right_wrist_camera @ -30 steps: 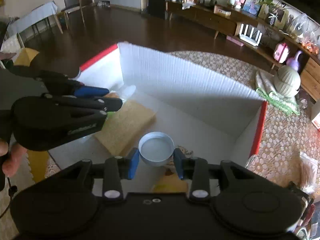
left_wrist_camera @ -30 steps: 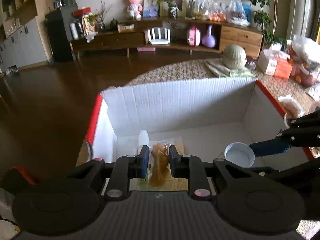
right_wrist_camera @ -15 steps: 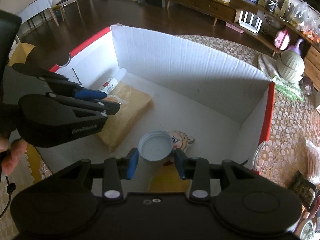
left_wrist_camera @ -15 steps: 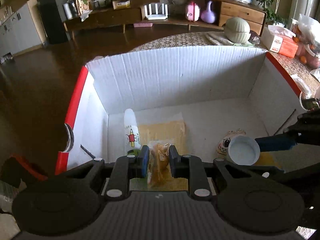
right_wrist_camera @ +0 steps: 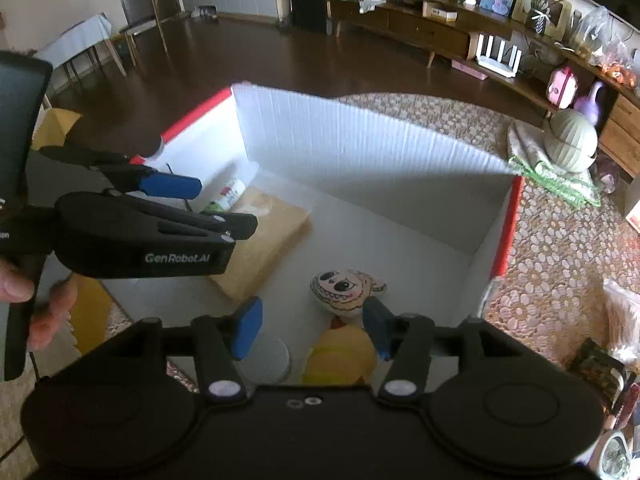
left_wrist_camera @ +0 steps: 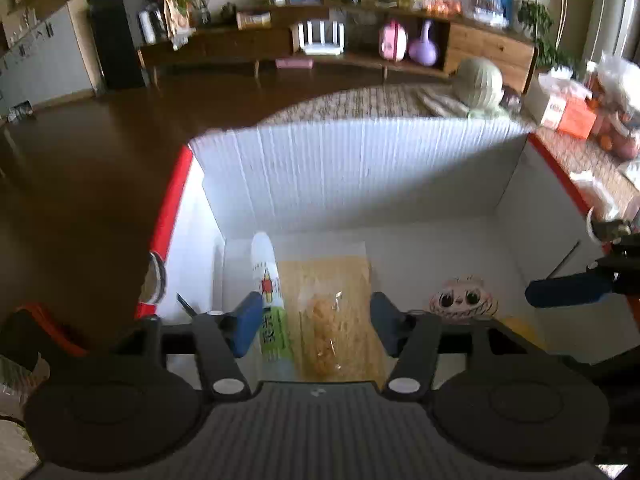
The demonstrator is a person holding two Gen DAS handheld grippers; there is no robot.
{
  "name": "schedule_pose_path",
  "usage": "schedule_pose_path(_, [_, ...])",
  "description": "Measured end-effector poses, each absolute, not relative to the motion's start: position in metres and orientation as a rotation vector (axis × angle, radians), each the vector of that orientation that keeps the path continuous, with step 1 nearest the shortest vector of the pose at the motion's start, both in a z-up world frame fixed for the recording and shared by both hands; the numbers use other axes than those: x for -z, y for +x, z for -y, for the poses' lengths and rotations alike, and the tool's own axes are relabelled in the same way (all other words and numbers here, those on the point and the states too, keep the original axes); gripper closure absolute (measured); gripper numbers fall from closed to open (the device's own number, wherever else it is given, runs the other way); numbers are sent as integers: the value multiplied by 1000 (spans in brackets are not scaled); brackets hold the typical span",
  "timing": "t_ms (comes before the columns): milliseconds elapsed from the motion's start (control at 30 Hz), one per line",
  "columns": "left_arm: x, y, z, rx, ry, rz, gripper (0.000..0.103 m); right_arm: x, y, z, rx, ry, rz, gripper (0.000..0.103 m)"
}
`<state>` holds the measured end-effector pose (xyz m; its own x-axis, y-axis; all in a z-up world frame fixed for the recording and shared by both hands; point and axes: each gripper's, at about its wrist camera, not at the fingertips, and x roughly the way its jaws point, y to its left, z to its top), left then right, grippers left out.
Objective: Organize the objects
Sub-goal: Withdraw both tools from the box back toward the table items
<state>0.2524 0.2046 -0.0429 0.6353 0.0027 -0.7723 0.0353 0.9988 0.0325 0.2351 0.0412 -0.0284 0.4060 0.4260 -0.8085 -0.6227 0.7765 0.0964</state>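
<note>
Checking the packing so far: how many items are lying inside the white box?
5, maybe more hidden. A tube by the left wall, a snack bag on a flat yellow pack, a cartoon toy mid-floor, and a round lid at the near edge.

The left gripper is held with its jaws spread wide above a white cardboard box. Inside the box, a small snack packet is seen lying on a yellow bag, with a white bottle along the bag's left edge. A cartoon-face toy is seen right of the bag.
</note>
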Motion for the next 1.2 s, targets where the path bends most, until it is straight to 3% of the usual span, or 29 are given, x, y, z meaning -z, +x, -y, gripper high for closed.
schedule_pose_path(600, [-3, 201, -196, 25, 40, -781, 44, -22, 186, 1, -704, -183, -826, 39])
schedule_pose_path(767, [-16, 182, -187, 36, 41, -752, 44, -32, 171, 16, -695, -164, -800, 32])
schedule_pose_path(900, [-25, 167, -179, 44, 42, -732, 35, -37, 161, 29, -684, -141, -793, 31])
schedule_pose_path(1200, [-40, 130, -154, 70, 64, -691, 30, -53, 129, 63, -682, -69, -714, 20])
